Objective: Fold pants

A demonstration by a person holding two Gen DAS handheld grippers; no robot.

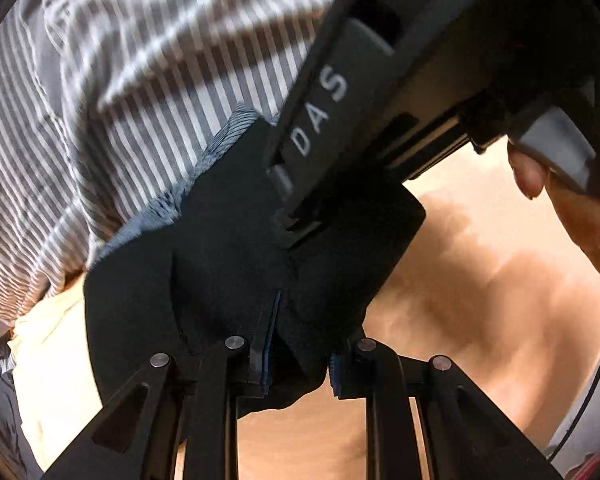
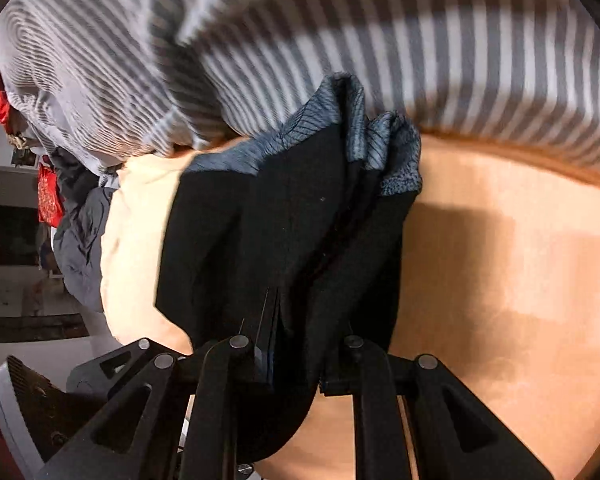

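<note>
Black linkage fingers (image 1: 256,364) with silver pins, "DAS" lettering.

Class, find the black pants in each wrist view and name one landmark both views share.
Left wrist view: the black pants fill the centre, pinched in the left gripper.
Right wrist view: the black pants hang centre-left, pinched in the right gripper.
Shared landmark: the grey-and-white striped fabric across the top.

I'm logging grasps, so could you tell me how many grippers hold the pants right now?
2. The left gripper pinches the black pants at its fingertips; the right gripper clamps the same fabric.
</note>
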